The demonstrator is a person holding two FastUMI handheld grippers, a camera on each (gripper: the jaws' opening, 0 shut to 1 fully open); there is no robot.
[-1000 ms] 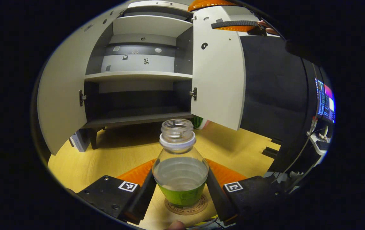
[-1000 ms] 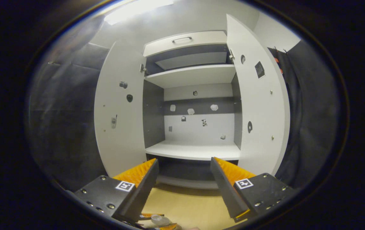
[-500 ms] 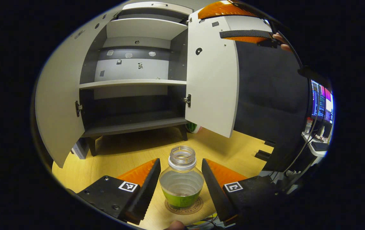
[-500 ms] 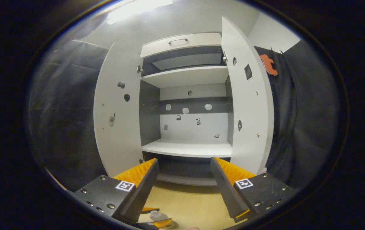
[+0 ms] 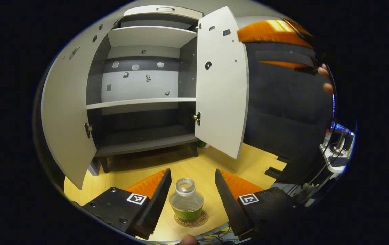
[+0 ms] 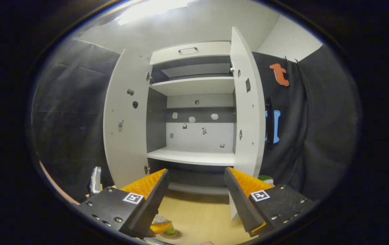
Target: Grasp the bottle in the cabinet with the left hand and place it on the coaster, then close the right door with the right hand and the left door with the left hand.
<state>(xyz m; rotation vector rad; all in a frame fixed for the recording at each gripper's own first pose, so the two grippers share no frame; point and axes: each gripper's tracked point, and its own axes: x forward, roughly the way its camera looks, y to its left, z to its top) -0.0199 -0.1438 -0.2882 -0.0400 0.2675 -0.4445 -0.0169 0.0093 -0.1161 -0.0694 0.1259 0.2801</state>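
Note:
The clear bottle [image 5: 186,200] with a green label and no cap stands upright on the round coaster [image 5: 191,219] on the wooden table. My left gripper [image 5: 192,170] is open, its fingers apart from the bottle on either side. The cabinet [image 5: 140,102] stands with its left door [image 5: 65,112] and right door [image 5: 220,88] both open. My right gripper [image 6: 196,170] is open and empty, facing the right door [image 6: 247,112] almost edge-on. In the left gripper view, the right gripper [image 5: 248,46] hangs high beside that door's outer face. The bottle [image 6: 169,231] peeks out low in the right gripper view.
A green striped object [image 6: 265,178] lies on the table behind the right door. A desk with cables and a screen [image 5: 337,149] stands to the far right. A hand [image 5: 324,76] holds the right gripper. Bare wooden table [image 5: 140,170] stretches before the cabinet.
My left gripper has drawn back from the bottle, which stays on the coaster. My right gripper has shifted rightward, so the right door now looks nearly edge-on.

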